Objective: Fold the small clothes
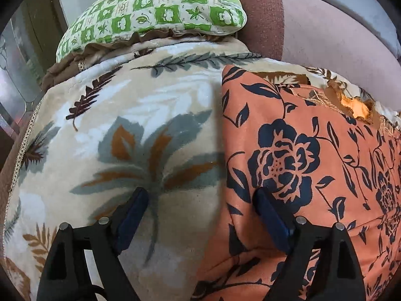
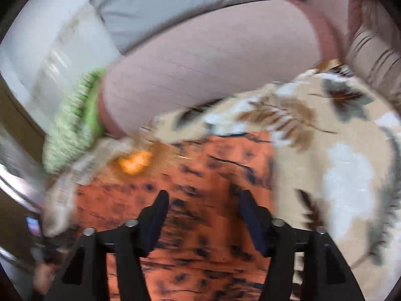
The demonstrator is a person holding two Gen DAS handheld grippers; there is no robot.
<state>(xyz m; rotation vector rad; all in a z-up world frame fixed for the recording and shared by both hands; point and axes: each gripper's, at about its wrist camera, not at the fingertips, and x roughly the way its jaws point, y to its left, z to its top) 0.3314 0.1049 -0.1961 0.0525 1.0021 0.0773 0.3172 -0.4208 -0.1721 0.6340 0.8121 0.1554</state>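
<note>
An orange garment [image 1: 288, 155] printed with dark blue flowers lies on a cream leaf-patterned blanket [image 1: 125, 125]; its embroidered neckline [image 1: 351, 105] shows at the upper right. My left gripper [image 1: 200, 200] hangs open over the garment's left edge, one finger above the blanket and the other above the cloth, with nothing between them. In the blurred right wrist view the same garment [image 2: 200, 165] fills the middle, and my right gripper [image 2: 203, 208] stands open above it with nothing held.
A green-and-white checked pillow [image 1: 155, 12] lies at the blanket's far end. A pale mauve cushion with a dark red band [image 1: 325, 40] runs along the back, seen too in the right wrist view as the cushion [image 2: 213, 70]. A grey pillow [image 2: 175, 5] sits behind.
</note>
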